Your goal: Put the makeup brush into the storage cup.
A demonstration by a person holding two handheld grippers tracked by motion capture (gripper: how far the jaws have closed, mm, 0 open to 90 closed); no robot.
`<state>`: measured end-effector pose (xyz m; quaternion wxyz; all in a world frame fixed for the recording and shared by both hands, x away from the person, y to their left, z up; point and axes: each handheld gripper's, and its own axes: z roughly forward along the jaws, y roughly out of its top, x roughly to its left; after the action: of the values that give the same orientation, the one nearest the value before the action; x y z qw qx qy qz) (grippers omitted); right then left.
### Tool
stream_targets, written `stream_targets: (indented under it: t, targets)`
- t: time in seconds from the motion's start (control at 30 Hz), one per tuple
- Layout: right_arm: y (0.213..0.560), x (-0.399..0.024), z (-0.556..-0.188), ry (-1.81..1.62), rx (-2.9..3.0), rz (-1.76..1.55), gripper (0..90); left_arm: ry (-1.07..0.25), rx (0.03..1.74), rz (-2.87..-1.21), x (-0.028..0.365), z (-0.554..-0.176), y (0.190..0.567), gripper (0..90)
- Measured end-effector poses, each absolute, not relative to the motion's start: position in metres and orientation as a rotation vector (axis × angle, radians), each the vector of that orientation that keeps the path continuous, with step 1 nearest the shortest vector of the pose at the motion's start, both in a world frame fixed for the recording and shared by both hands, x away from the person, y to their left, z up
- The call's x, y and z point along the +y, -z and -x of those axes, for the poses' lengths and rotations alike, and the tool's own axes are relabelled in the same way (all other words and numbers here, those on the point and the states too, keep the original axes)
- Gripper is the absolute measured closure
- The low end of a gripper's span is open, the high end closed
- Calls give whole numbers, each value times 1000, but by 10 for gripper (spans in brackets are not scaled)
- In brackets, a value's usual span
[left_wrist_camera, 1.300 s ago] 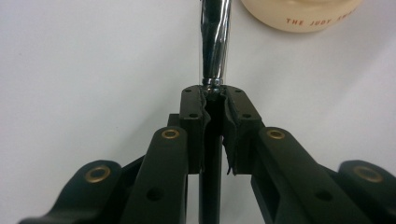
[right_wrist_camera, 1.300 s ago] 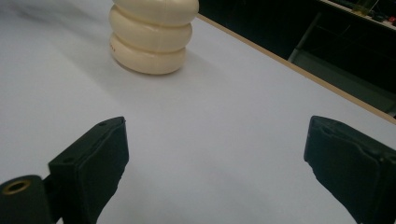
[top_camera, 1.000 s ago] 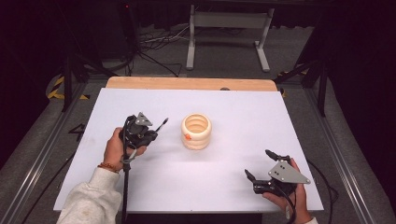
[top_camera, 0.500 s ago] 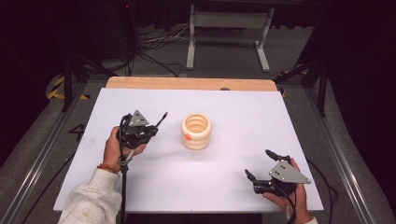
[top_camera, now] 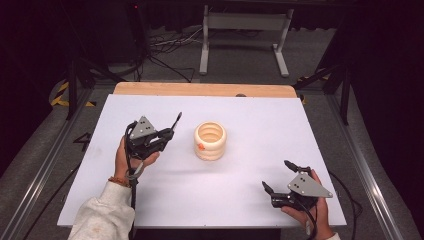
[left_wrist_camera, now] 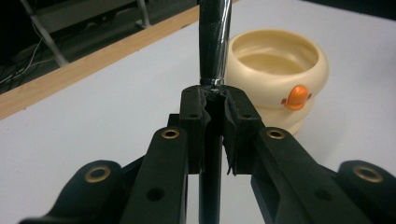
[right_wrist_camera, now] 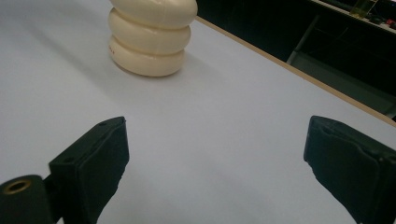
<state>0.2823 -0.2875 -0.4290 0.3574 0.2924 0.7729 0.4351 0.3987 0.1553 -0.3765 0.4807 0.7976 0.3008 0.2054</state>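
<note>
When assessing the pieces by size, begin with the white table point(top_camera: 250, 200): flat, matte, bare apart from one vessel. Treat as a firm, level surface offering little grip to anything light standing on it.

Next, the cream cup point(top_camera: 210, 141): upright near the table's middle, mouth open upward, body formed of three rounded rolls, small orange beak point(left_wrist_camera: 297, 95) on the side toward the left gripper. Judge as a light, hollow piece of moulded plastic or rubber, likely to slide or tip if knocked at the rim. Avoid side contact; enter from above, through the centre of the mouth. If steadying, take hold across the lowest roll, where widest and most stable.

Left gripper point(top_camera: 167, 136): just left of the cup, apart from it, jaws closed hard on the dark rod point(top_camera: 176, 121). Right gripper point(top_camera: 276, 175): near the table's front right corner, well apart from the cup, jaws spread wide, nothing between the pads.

Smallest, the rod: slender, stiff, glossy black with a thin metal ring just beyond the jaw tips, free end pointing up and away toward the cup. Expect low weight, no flex, and a smooth round surface prone to swivelling or slipping between the pads. Keep the grip near the ring, as at present, with most of the length projecting forward. Cannot tell what kind of tip lies at the far end.
</note>
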Motion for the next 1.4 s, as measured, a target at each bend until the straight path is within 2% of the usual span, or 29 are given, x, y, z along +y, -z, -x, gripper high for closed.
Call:
stream_targets:
  t: [0.5, 0.7, 1.4]
  targets:
    - [429, -288, -283, -1124, 1995, -753, 77, -498, 635, -1757, 144, -399, 362, 794]
    - [429, -289, -283, -1126, 1997, -751, 77, -459, 597, -1713, 133, -403, 358, 795]
    - [429, -288, -282, -1129, 1999, -743, 78, -423, 522, -1674, 101, -417, 358, 794]
